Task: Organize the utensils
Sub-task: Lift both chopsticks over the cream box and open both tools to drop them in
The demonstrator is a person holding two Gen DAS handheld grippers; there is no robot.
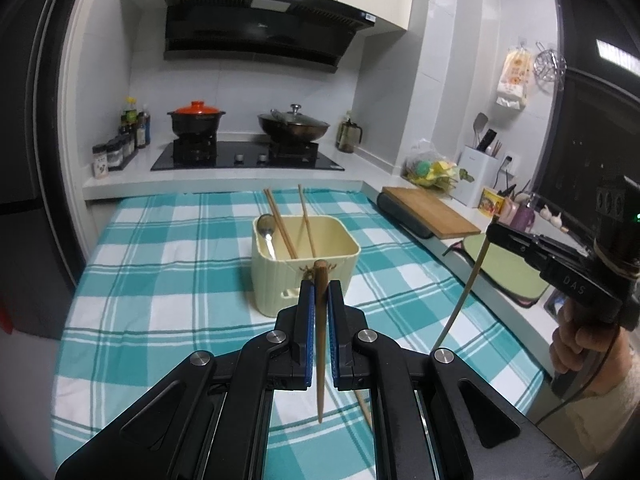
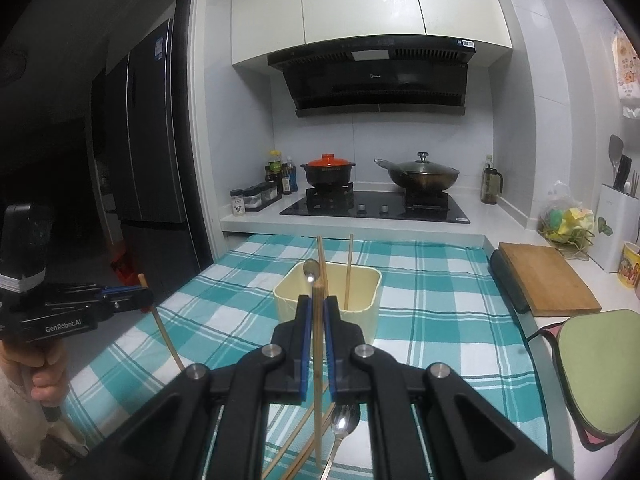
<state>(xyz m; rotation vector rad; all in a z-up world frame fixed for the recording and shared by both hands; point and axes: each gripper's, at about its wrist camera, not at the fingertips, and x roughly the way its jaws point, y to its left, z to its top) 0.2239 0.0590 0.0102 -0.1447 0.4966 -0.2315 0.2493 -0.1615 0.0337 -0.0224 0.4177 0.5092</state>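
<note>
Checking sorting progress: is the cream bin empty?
Not empty: cream bin holds a spoon and chopsticks leaning inside.

A teal-and-white checked cloth (image 1: 168,264) covers the bench. Beyond it at 12 o'clock, a black hob (image 1: 244,157) carries a black pot with an orange lid (image 1: 196,117) and, just beside it, a dark wok under a glass lid (image 1: 294,125). A black extractor hood (image 1: 256,26) hangs above them under white cupboards (image 2: 360,0). Spice jars and bottles (image 1: 120,146) stand at 10 o'clock. A wooden chopping board (image 1: 430,210) lies at 2 o'clock, near a green mat (image 2: 596,364). A dark fridge (image 2: 148,128) stands at 9 o'clock.
</note>
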